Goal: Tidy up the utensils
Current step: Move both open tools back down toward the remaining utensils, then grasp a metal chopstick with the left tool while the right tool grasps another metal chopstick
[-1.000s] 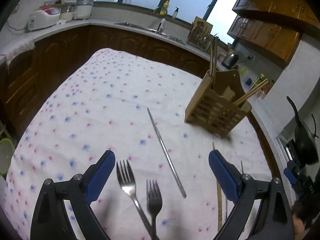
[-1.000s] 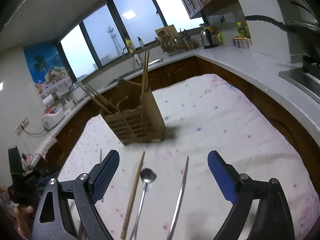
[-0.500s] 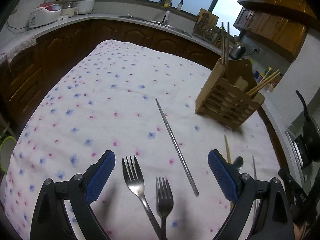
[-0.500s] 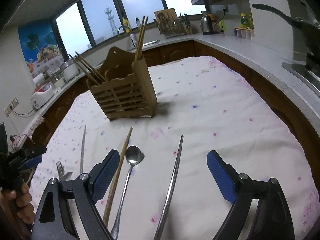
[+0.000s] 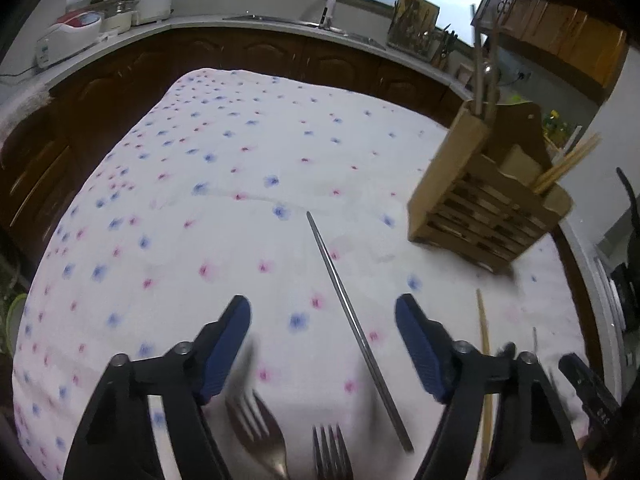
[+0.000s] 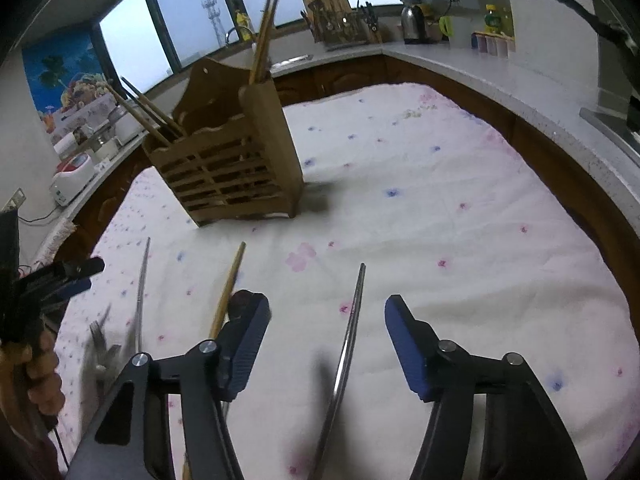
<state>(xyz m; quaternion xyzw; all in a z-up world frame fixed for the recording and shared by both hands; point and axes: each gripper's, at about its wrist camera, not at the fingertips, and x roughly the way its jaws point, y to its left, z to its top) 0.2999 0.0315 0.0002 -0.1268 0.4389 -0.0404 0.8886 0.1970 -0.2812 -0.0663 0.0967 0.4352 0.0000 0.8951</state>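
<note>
A wooden utensil holder (image 5: 486, 204) (image 6: 232, 168) with chopsticks in it stands on the flowered tablecloth (image 5: 240, 184). My left gripper (image 5: 324, 344) is open and low over the cloth, with a metal chopstick (image 5: 356, 328) lying between its fingers and two forks (image 5: 260, 440) (image 5: 330, 456) below it. My right gripper (image 6: 324, 344) is open over another metal chopstick (image 6: 348, 344). A wooden chopstick (image 6: 228, 292) and a spoon bowl (image 6: 240, 300) lie by its left finger. The left gripper (image 6: 52, 280) and forks (image 6: 100, 340) show at the left of the right wrist view.
Dark wood cabinets and a pale counter (image 6: 520, 92) ring the table. On the counter are a rice cooker (image 5: 68, 36), a sink (image 5: 320, 26), a knife rack (image 6: 340, 24) and a kettle (image 6: 412, 24). A wok handle (image 6: 576, 12) juts in at the right.
Both grippers have moved forward and down toward the cloth. The forks now sit lower in the left wrist view, and the holder looms larger in both views. Both stay open.
</note>
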